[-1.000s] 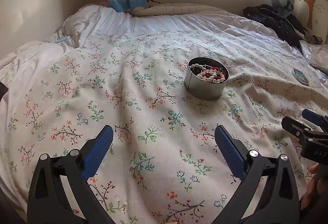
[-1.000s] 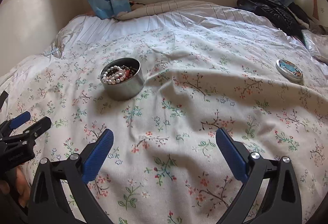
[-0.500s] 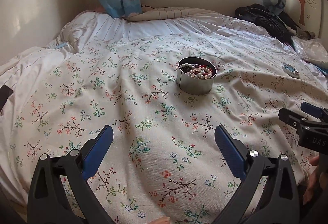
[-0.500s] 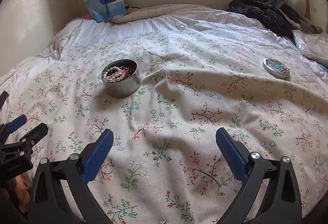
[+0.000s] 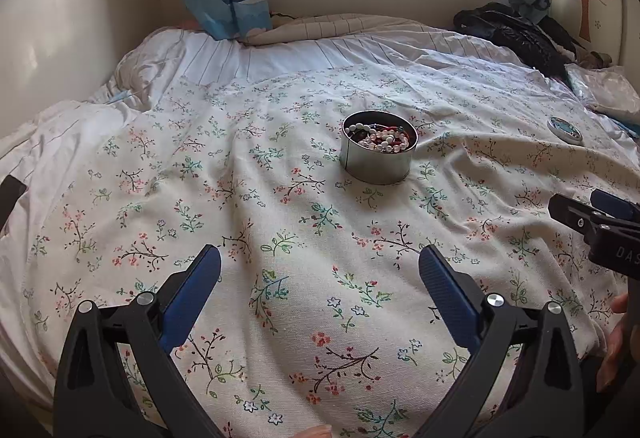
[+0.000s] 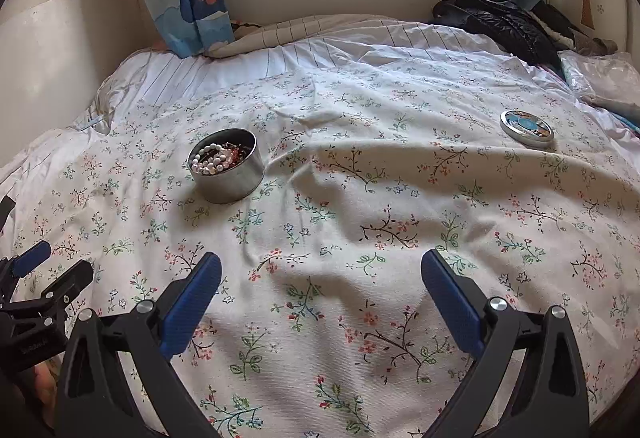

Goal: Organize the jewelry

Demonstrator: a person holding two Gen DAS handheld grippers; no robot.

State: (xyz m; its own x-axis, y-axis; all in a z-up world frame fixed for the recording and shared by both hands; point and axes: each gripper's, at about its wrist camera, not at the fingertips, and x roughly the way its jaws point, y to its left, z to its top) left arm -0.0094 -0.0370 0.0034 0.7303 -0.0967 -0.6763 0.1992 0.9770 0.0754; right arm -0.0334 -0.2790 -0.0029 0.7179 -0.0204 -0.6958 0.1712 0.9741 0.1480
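A round metal tin point(image 5: 378, 161) stands open on the floral bedspread, with white bead and red bead jewelry point(image 5: 380, 137) inside; it also shows in the right wrist view point(image 6: 227, 173). Its lid point(image 6: 527, 127), with a blue picture, lies flat far to the right, also seen in the left wrist view point(image 5: 565, 130). My left gripper point(image 5: 320, 274) is open and empty, well short of the tin. My right gripper point(image 6: 321, 276) is open and empty above bare bedspread between tin and lid. Each gripper shows at the edge of the other's view.
Black clothing point(image 6: 504, 23) is piled at the far right by the wall. A clear plastic bag point(image 6: 600, 75) lies beside it. Striped bedding point(image 6: 320, 33) and a curtain point(image 6: 188, 5) are at the back under the window. A dark object point(image 5: 10, 193) sits at the bed's left edge.
Both grippers have drawn back and risen, so the tin and lid look smaller and farther away. Both stay open and empty. Nothing on the bed moved.
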